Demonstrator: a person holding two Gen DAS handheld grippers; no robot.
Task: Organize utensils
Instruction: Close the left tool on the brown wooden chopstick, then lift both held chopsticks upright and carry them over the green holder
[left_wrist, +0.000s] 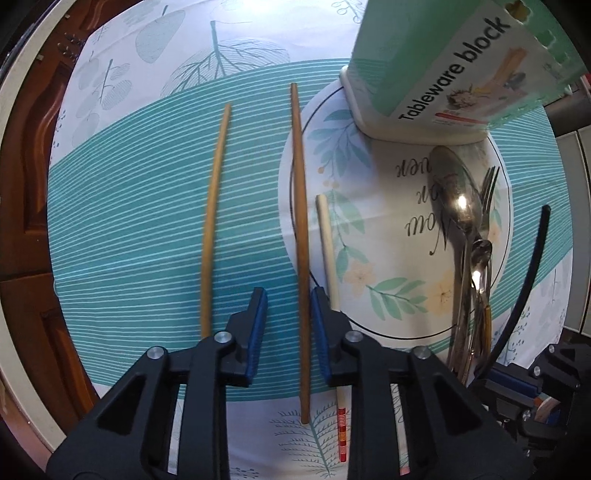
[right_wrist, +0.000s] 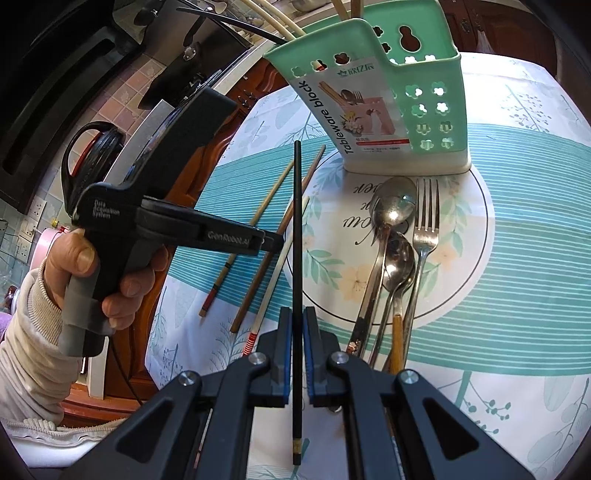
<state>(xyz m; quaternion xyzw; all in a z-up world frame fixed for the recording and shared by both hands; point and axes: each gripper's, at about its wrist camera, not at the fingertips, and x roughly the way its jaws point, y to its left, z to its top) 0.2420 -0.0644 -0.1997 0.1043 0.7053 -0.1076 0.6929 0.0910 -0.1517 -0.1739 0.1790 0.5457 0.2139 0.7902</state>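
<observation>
Only rightward: tongs gripping black chopstick

We are looking straight down the left gripper at the worktop. Its jaws are standing slightly apart astride a dark brown chopstick, the pads not touching it. A lighter chopstick is lying well to the left, a cream chopstick just beside on the right. Spoons and a fork are lying together near the green tableware holder. A black chopstick is showing at the right edge.
</observation>
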